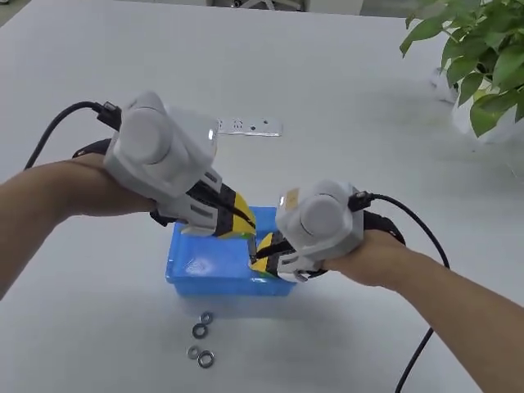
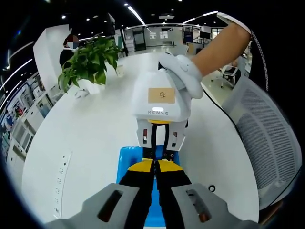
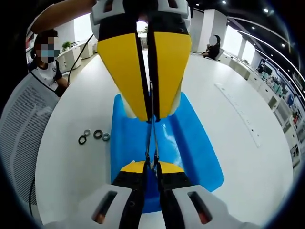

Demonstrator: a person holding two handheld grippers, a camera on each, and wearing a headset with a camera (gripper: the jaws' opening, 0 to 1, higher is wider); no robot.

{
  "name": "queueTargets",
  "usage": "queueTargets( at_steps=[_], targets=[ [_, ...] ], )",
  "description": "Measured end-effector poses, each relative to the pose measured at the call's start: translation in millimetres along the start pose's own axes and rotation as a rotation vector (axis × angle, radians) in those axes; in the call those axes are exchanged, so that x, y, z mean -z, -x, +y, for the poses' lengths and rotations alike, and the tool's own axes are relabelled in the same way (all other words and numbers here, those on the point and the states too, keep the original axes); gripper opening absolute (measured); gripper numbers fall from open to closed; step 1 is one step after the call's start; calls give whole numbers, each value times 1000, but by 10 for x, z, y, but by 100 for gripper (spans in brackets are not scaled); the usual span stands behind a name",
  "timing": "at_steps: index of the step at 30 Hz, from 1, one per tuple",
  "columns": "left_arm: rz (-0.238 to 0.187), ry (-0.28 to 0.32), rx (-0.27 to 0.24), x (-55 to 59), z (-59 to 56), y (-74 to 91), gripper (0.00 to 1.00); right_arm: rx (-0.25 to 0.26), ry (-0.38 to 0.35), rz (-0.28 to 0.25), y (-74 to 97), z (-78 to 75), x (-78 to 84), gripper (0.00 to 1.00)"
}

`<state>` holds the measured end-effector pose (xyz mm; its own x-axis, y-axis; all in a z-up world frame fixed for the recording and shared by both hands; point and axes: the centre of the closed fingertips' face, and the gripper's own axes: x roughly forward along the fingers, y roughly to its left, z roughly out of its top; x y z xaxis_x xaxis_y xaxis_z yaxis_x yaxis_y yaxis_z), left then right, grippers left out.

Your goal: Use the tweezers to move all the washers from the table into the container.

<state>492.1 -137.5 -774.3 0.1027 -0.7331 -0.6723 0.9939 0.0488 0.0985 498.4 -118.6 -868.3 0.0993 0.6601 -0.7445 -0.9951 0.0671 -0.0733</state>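
Washers [image 1: 201, 337] first: I count four, in a loose cluster on the white table [image 1: 98, 327], just in front of the blue container [image 1: 196, 266] and not touching it. In the right gripper view the same cluster [image 3: 94, 136] sits off to the left of the tray [image 3: 200, 157]. So I'd say the moving hasn't started and this is the tool-setup step.

Going left to right in the head view, my left forearm comes in low from the left edge. The wrist is cocked so the left gripper [image 1: 233, 217] angles down and to the right over the container's back half. Its yellow jaws are pressed together, and from the right gripper view they look clamped on one end of the tweezers [image 3: 151, 138], a thin pair of metal legs running between the two tools. The right gripper [image 1: 266, 254] faces it nose to nose over the tray's right corner, with that arm coming in from the lower right. Its jaws are closed too, pinching the other end of the tweezers. I can't tell which end holds the tips.

Next move, as I see it: one gripper lets go, and the other swings the tips down to the nearest washer. It'll need a squeeze that's light but keeps the tweezers from twisting.
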Motion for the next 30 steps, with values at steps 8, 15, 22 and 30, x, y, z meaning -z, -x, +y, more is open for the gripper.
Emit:
queueTargets(
  at_steps=[8,15,22,30],
  targets=[
    [-2,-6,-11,-67,-11,82,5,12,15,-6,68,-4,-64,10],
    [-1,-21,-24,-156,-37,178,5,31,33,-19,150,5,-181,11],
    [8,-35,-37,-238,-91,297,5,48,53,-31,241,49,-298,11],
    [23,-34,-37,-281,-211,398,5,52,74,-37,295,170,-391,11]
  ],
)
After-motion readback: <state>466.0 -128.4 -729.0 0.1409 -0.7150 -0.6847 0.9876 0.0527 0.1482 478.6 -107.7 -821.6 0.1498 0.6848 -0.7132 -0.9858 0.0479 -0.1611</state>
